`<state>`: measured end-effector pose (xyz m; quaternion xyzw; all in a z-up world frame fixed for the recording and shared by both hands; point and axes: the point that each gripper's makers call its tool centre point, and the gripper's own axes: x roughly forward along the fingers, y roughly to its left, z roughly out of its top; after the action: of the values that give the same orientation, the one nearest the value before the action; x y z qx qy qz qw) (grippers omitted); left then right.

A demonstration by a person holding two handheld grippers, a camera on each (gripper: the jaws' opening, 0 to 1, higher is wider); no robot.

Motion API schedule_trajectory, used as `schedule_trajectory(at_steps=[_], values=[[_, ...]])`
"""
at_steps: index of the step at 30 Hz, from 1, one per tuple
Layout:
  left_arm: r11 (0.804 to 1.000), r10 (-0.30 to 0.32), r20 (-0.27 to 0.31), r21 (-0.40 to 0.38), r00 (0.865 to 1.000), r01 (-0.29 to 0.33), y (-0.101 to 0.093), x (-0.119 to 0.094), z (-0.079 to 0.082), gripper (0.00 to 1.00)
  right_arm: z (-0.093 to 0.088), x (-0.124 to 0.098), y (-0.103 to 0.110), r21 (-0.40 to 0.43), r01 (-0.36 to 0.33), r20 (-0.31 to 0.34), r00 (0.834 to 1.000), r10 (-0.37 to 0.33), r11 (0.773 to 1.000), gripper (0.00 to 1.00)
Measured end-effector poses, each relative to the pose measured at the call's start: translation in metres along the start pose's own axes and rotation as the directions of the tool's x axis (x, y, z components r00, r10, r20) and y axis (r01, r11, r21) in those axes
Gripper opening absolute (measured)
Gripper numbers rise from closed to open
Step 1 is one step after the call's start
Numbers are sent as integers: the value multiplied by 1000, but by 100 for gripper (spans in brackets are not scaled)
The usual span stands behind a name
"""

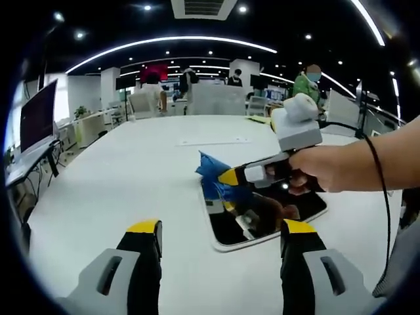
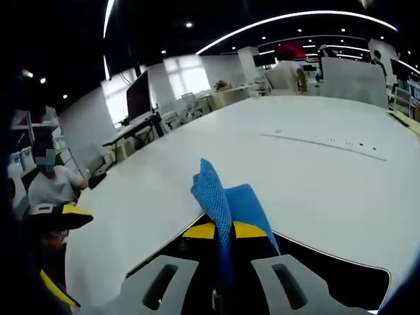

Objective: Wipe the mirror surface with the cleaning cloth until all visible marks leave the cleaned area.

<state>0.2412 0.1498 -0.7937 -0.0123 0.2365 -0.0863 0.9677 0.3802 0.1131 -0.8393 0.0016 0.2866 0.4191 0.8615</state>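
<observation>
Left gripper (image 1: 222,237) low over the white table (image 1: 118,184), jaws wide apart, nothing between them. Right gripper (image 2: 223,231) pinched tight on the blue cloth (image 2: 220,197). From the left gripper view, same right gripper (image 1: 226,176) held in a hand (image 1: 321,167), reaching over the far corner of the mirror (image 1: 262,220), pressing the cloth (image 1: 213,176) there. Mirror flat on the table, dark and shiny, just past the left gripper's yellow tips.
</observation>
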Motion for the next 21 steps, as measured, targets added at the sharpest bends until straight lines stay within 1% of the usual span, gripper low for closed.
schedule_trajectory(at_steps=[4, 10, 21], values=[[1000, 1, 0, 0, 1000, -1, 0, 0, 0, 73, 1, 5, -2, 0, -8, 4, 1000, 8, 1000, 3], [1000, 1, 1, -1, 1000, -1, 0, 0, 0, 73, 1, 7, -5, 6, -12, 22, 1000, 12, 1000, 3], [1000, 9, 2, 1, 1000, -9, 2, -2, 1, 74, 1, 6, -4, 0, -5, 13, 1000, 5, 1000, 3]])
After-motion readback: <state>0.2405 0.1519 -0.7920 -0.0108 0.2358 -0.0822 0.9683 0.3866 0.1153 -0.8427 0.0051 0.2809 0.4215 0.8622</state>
